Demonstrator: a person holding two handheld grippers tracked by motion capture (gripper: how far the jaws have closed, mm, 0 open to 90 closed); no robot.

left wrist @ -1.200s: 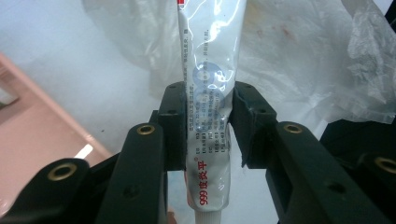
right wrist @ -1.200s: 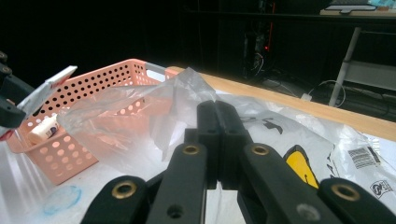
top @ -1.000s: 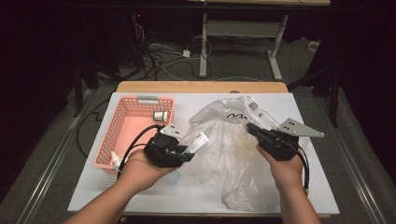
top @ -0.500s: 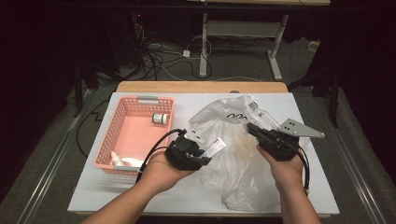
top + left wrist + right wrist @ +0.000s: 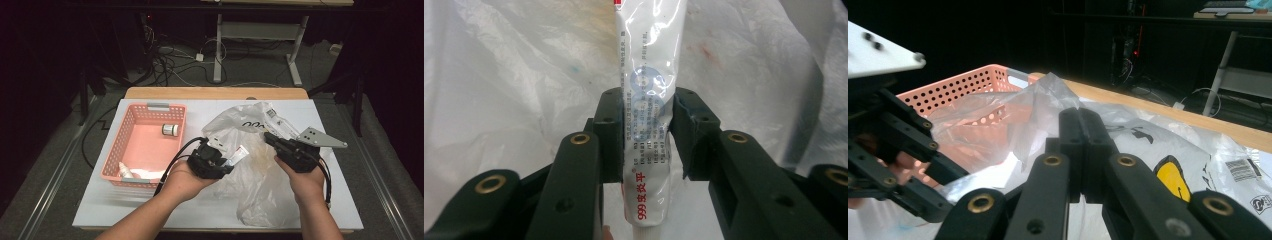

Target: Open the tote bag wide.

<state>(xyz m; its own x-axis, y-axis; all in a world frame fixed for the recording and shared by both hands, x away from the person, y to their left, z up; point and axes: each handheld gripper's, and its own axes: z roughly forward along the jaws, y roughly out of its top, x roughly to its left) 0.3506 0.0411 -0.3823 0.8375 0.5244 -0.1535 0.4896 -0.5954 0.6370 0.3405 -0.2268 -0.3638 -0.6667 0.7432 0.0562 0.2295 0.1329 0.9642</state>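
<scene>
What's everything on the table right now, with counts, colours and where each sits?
tube: 1, white with red and blue print, clamped in the left gripper over the bag
plastic bag: 1, clear-white, crumpled at table centre-right
basket: 1, pink, table left
small jar: 1, white, inside the basket, far side
bottle: 1, white, inside the basket, near corner
table: 1, white top
left gripper: 1, black, shut on the tube
right gripper: 1, black, jaws shut, pinching the bag's edge
hands: 2, one on each gripper
</scene>
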